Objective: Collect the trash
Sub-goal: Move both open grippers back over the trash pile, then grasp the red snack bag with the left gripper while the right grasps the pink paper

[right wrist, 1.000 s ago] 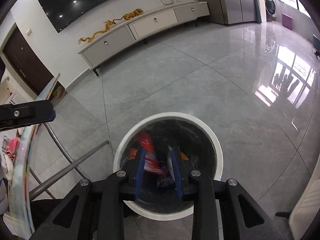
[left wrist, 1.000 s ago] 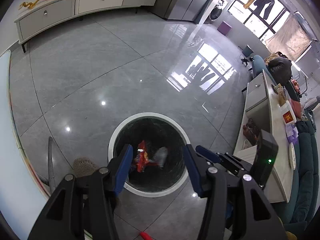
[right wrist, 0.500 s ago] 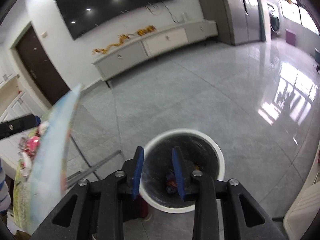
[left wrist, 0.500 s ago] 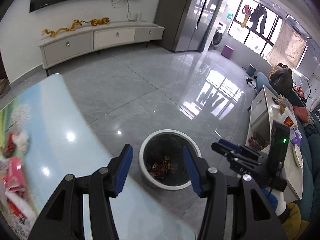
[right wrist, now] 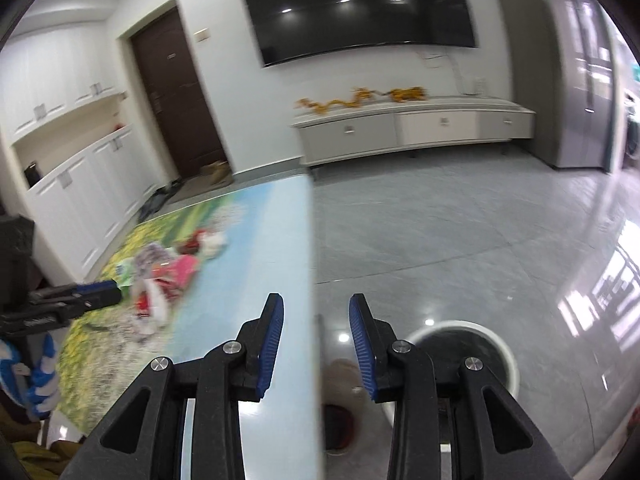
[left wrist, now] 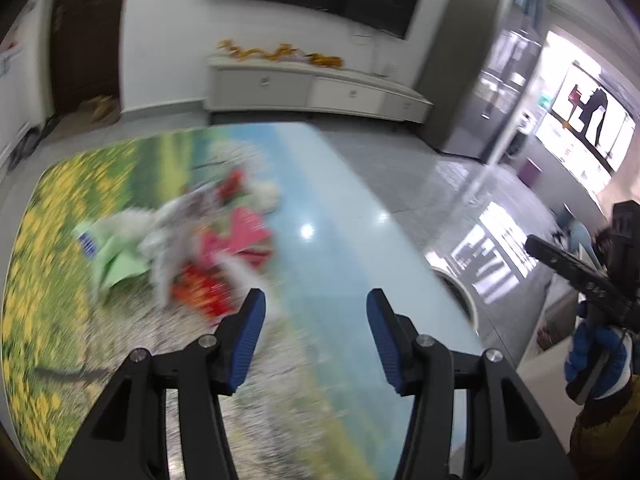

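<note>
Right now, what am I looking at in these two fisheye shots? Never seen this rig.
No robot: a person carries a handheld two-finger gripper in each hand, each with a camera looking along its blue fingers. One picture is from the left gripper, one from the right gripper. Both are open and hold nothing. The left view faces a table with a printed landscape top and a blurred trash pile of wrappers and paper. The right view straddles the table edge; on the floor beside it stands a white-rimmed bin.
</note>
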`<state>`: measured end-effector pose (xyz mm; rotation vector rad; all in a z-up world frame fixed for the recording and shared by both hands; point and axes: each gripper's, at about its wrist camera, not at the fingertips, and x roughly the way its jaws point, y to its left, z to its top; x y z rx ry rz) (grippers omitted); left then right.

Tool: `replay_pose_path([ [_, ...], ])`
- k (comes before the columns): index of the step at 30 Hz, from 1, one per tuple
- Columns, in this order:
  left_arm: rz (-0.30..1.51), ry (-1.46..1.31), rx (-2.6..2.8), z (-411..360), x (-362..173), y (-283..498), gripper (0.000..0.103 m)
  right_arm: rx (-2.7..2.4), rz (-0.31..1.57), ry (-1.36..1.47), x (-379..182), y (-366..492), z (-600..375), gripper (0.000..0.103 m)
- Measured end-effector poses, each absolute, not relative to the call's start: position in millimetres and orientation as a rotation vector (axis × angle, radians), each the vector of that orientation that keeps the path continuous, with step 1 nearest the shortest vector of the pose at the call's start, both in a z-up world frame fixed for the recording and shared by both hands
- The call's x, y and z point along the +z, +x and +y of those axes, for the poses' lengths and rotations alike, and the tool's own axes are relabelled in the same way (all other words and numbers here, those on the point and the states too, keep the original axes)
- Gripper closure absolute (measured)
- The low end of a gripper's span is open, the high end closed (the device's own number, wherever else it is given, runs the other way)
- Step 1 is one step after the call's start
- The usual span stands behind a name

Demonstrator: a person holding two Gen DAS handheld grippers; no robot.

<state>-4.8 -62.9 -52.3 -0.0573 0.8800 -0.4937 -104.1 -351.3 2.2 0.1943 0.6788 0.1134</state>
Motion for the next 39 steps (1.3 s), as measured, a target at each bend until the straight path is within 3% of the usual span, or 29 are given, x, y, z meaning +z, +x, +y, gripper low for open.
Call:
replay_pose_path([
  [5, 0.981, -0.164, -0.382, -19, -88, 24, 0.054, 0.204, 0.712, 0.140, -2, -69, -307, 0.062],
  [12, 1.071, -0.192, -0.354, -26, -121, 55, 0.057, 0.290, 0.787, 0.117, -28, -43, -270, 0.062],
  [15, 1.100, -0.180, -0.349, -34, -130, 65, 0.062, 0.305, 0.818, 0.110, -40, -34, -265, 0.062],
  [17, 1.108, -0.183, -0.345, -36, -133, 70, 0.074, 0.312, 0.832, 0.109, -44, -30, -264, 0.062],
  [19, 1.118, -0.218, -0.352, -33, -132, 74, 0.080, 0.318, 0.845, 0.108, -48, -25, -264, 0.062],
  [29, 1.050, -0.312, -0.394, 7, -126, 51, 0.084, 0.405, 0.896, 0.100, -53, 3, -239, 0.061],
  [33, 1.008, -0.304, -0.399, 26, -124, 34, 0.085, 0.439, 0.917, 0.119, -51, 24, -221, 0.052],
  [39, 0.953, -0.294, -0.418, 46, -120, 11, 0.086, 0.489, 0.988, 0.231, -56, 64, -195, 0.051],
])
